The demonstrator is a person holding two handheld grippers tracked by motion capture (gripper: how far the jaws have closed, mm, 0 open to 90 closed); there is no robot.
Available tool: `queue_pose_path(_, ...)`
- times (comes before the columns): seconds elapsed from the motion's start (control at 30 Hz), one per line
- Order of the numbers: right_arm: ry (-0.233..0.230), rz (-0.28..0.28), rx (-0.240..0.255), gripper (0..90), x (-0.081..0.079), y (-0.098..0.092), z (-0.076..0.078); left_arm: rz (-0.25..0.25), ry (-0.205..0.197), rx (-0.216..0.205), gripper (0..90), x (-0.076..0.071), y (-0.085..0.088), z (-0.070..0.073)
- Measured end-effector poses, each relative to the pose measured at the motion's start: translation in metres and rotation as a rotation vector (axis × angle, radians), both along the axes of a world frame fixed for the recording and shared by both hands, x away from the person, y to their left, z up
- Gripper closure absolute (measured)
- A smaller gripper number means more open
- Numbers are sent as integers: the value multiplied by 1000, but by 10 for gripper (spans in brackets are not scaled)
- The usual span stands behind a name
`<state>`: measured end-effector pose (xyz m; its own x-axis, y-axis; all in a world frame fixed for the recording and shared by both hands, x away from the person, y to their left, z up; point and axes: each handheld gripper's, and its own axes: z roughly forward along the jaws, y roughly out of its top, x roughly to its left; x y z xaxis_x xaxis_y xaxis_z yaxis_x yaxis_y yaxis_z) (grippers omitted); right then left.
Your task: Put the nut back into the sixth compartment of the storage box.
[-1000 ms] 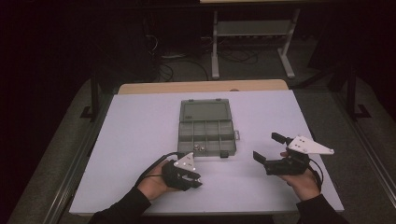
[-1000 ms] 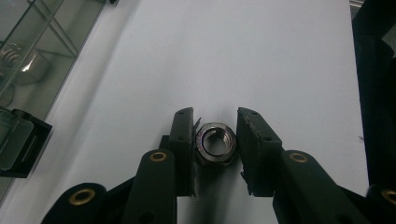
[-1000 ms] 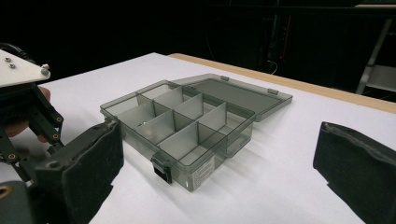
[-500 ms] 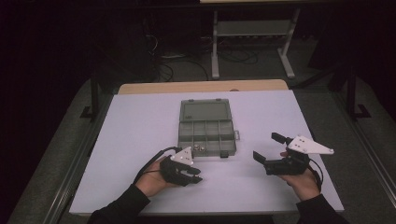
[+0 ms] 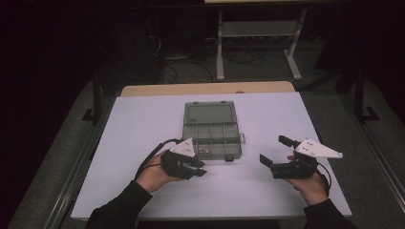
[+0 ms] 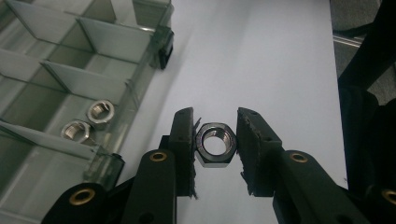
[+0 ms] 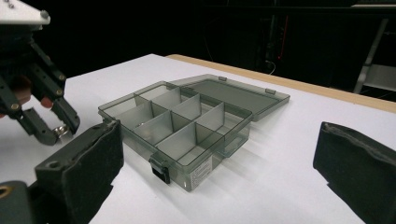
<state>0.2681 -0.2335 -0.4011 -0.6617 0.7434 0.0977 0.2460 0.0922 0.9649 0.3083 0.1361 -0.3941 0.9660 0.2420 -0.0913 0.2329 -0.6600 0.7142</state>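
A steel hex nut [image 6: 215, 142] sits clamped between the pads of my left gripper [image 6: 215, 147], which is shut on it just above the white table near the box's front left corner. That gripper [image 5: 199, 168] also appears at the left of the right gripper view [image 7: 60, 128], the nut [image 7: 60, 131] glinting at its tips. The clear grey compartment box [image 5: 211, 131] lies open at mid-table, lid back. Two more nuts [image 6: 87, 120] lie in its near-left compartment. My right gripper [image 5: 274, 152] rests open to the right of the box, nothing between its pads [image 7: 86, 163].
The white table top [image 5: 267, 119] has bare room on both sides of the box. A wooden strip [image 5: 205, 88] runs along its far edge. Behind it stand a metal frame [image 5: 258, 43] and cables on the dark floor.
My left hand has lifted a little and shifted toward the box with the nut in its grip. The right gripper has stayed where it was.
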Motion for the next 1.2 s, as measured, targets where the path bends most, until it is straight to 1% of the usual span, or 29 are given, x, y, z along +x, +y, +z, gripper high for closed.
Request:
queue_pose_path(0.23,-1,0,-2,10,0,0,0,5,-18,-9,686,11,0,12)
queue_pose_path(0.27,-2,0,-2,10,0,0,0,8,-17,-17,687,12,0,13)
queue_pose_path(0.43,0,0,-3,10,0,0,0,27,-26,-20,686,22,-1,19)
queue_pose_path(0.67,3,1,-5,10,0,-1,-1,57,-28,-26,687,37,-1,21)
queue_pose_path(0.7,2,1,-5,10,0,0,-1,62,-30,-31,687,39,-1,21)
queue_pose_path(0.8,6,1,-5,10,0,0,-1,75,-41,-27,686,46,-2,21)
queue_pose_path(0.9,5,1,-7,10,0,0,-1,86,-38,-36,687,52,-4,20)
queue_pose_path(1.03,4,3,-8,10,1,0,-1,101,-43,-23,686,59,-8,17)
queue_pose_path(1.07,4,3,-8,10,1,0,-1,104,-44,-27,686,60,-9,16)
queue_pose_path(1.13,4,3,-8,10,1,0,-1,111,-45,-24,686,65,-10,14)
queue_pose_path(1.2,3,4,-10,10,1,0,-2,122,-51,-13,686,67,-11,12)
